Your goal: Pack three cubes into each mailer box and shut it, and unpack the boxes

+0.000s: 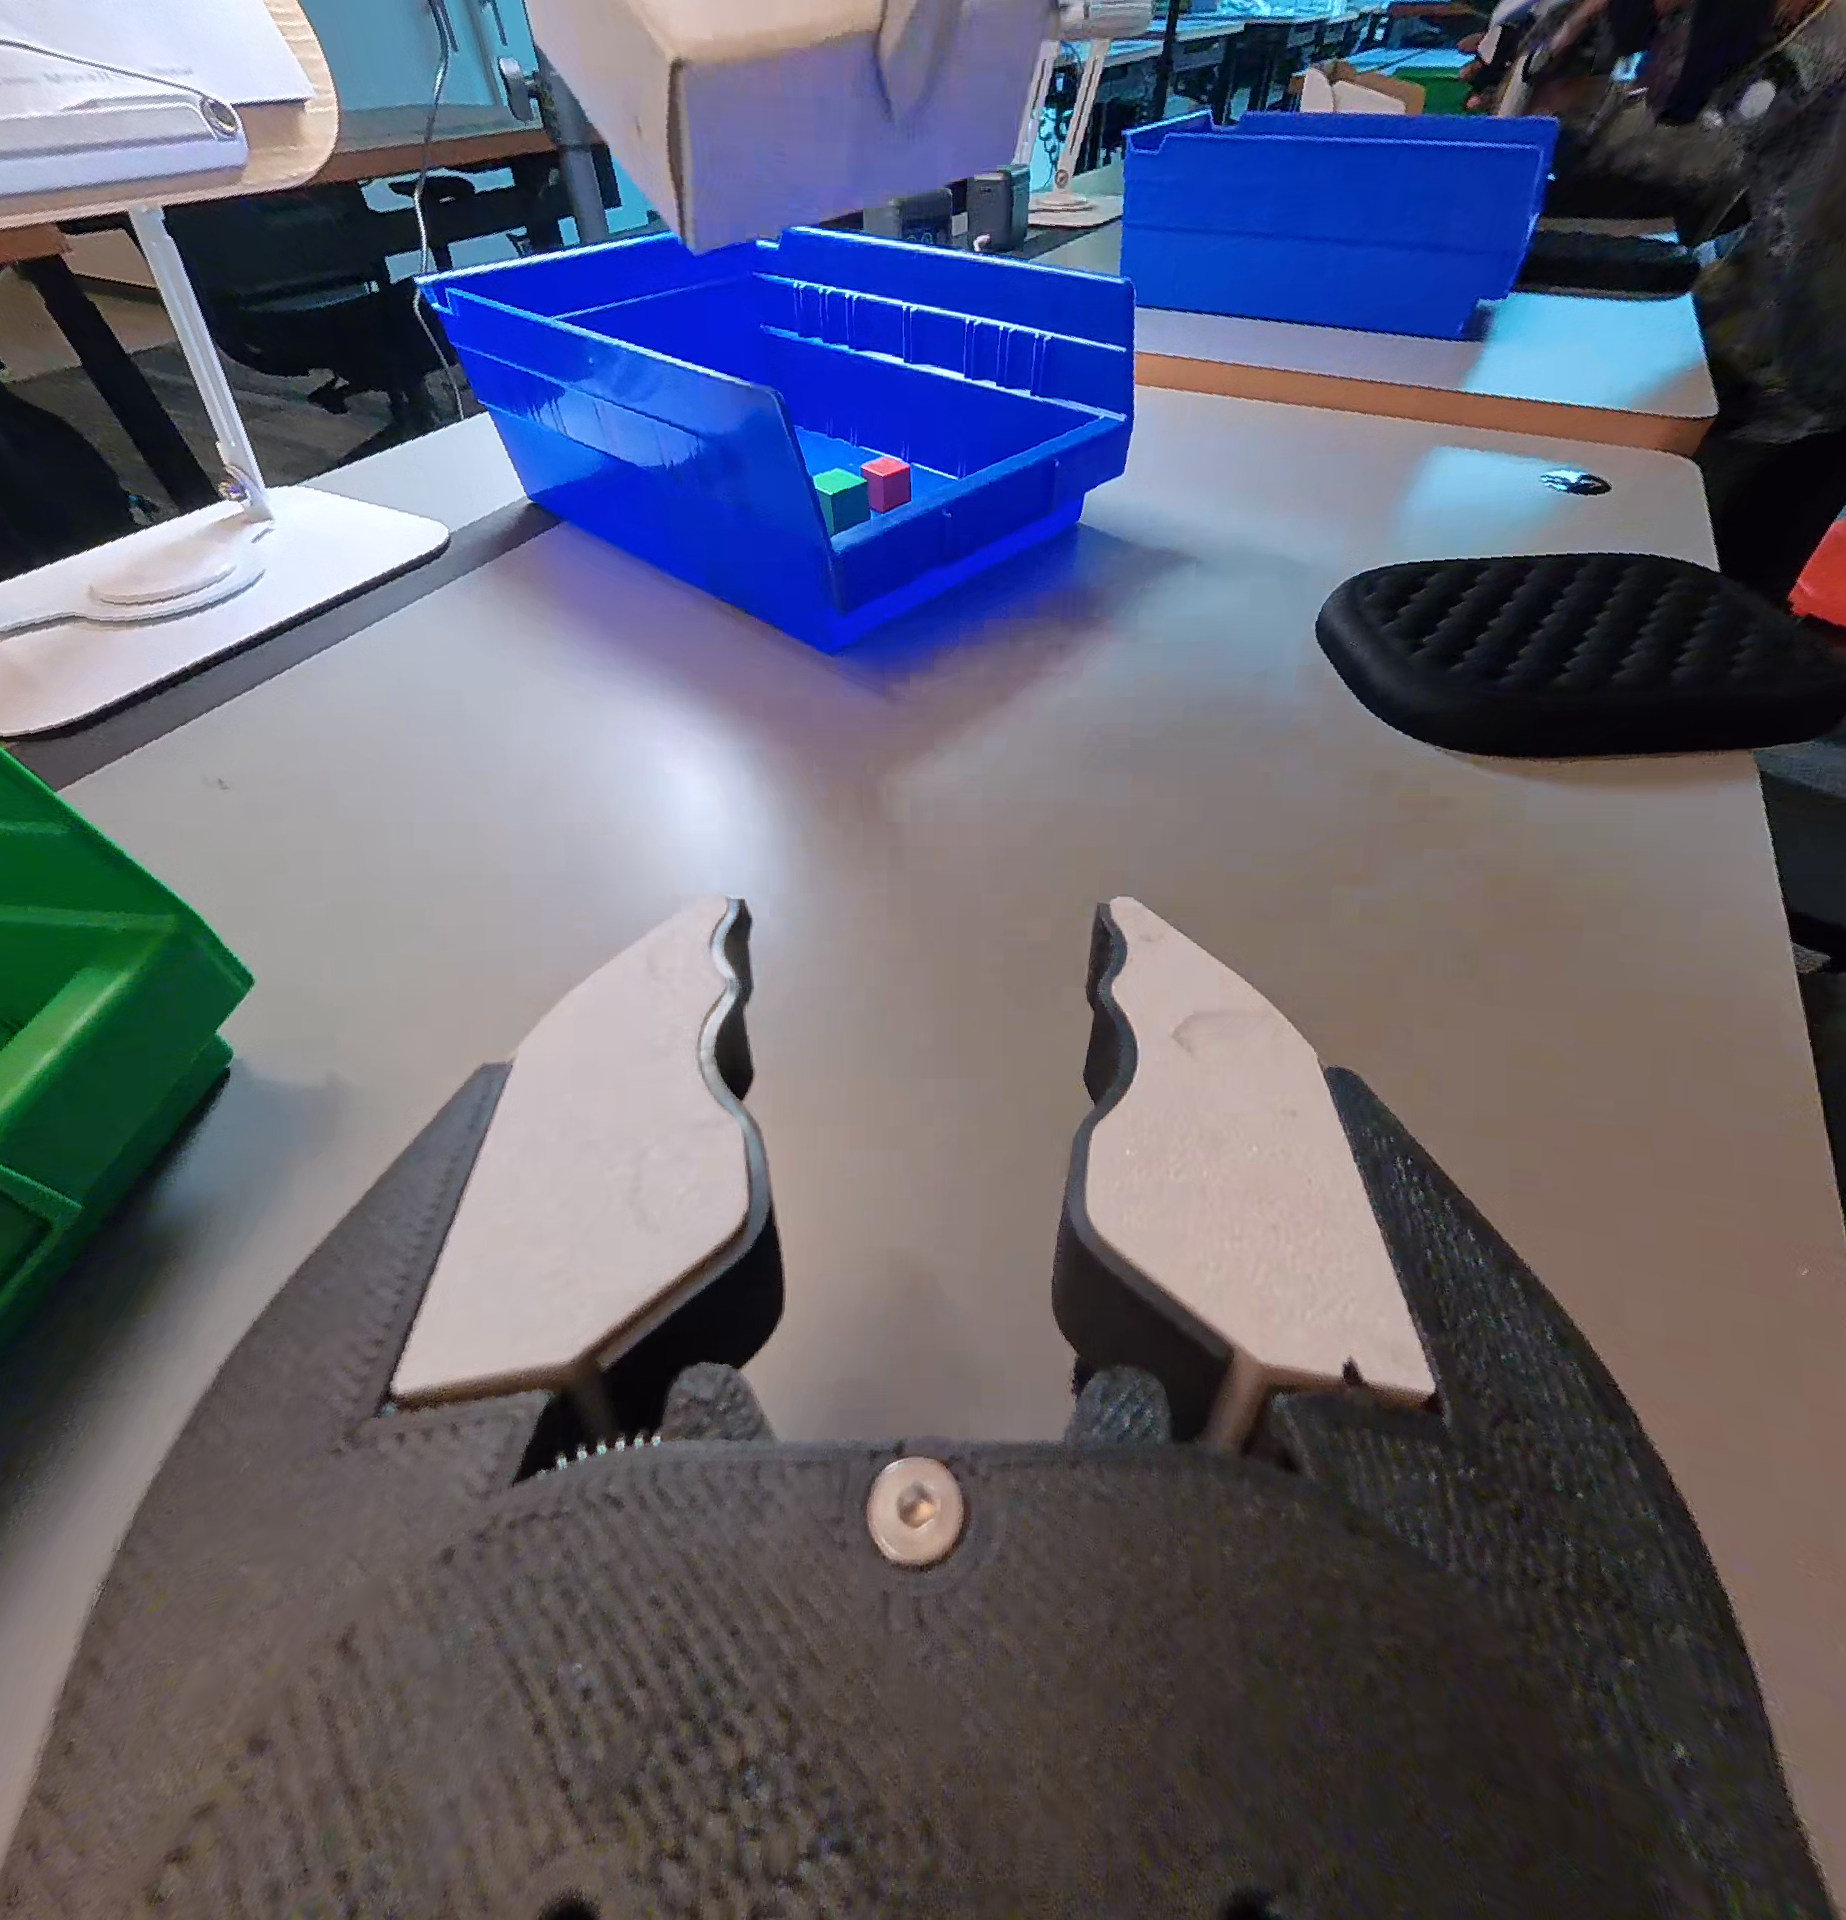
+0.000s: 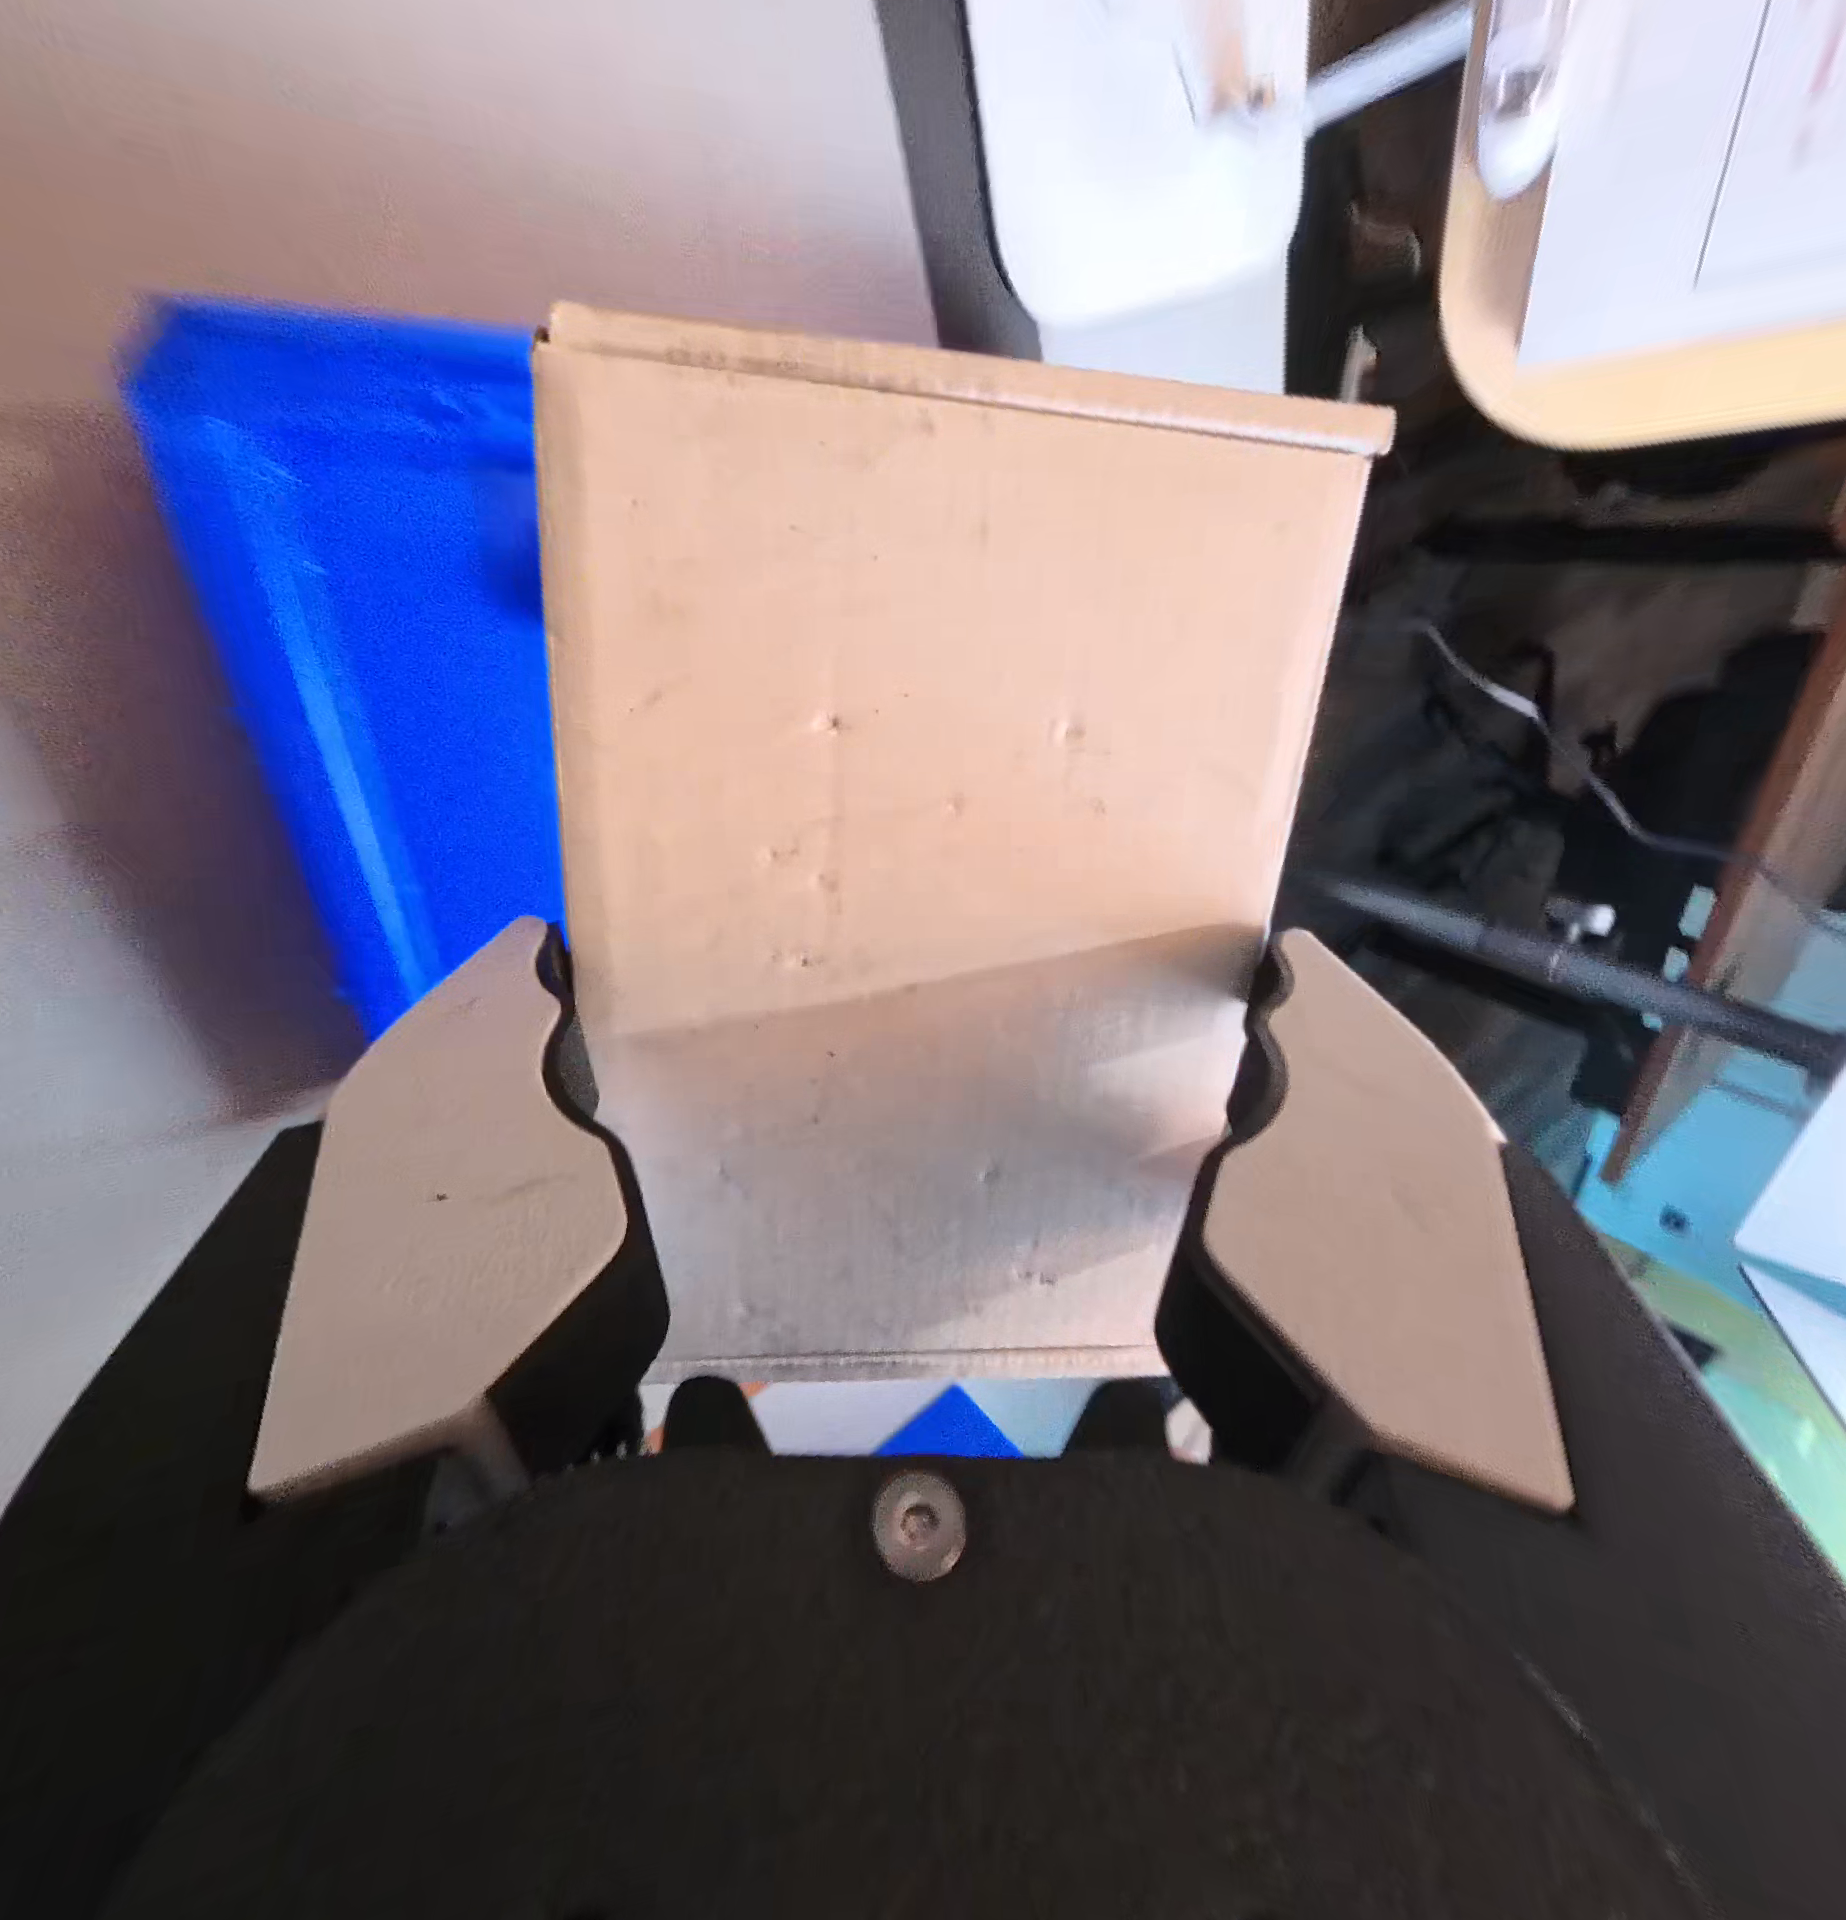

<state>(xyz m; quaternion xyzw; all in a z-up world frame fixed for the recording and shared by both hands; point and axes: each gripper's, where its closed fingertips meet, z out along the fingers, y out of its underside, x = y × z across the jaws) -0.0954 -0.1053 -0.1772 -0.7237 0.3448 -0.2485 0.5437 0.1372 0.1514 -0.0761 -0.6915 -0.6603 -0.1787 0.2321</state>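
Observation:
My right gripper (image 2: pixel 914 961) is shut on a cardboard mailer box (image 2: pixel 950 748) and holds it in the air above the blue bin (image 2: pixel 347 623). In the left wrist view the same box (image 1: pixel 794 104) hangs tilted over the back of the blue bin (image 1: pixel 690 436). A green cube (image 1: pixel 841 497) and a red cube (image 1: pixel 887 482) lie on the bin's floor near its front. My left gripper (image 1: pixel 919 914) is open and empty, low over the grey table (image 1: pixel 950 779) in front of the bin.
A green bin (image 1: pixel 77 1018) stands at the left edge. A black textured pad (image 1: pixel 1584 649) lies at the right. A white lamp base (image 1: pixel 192 582) sits at the left back. A second blue bin (image 1: pixel 1324 218) stands on the far table. A person stands at the far right. My hands' fingertips stand some 35 centimetres from each other.

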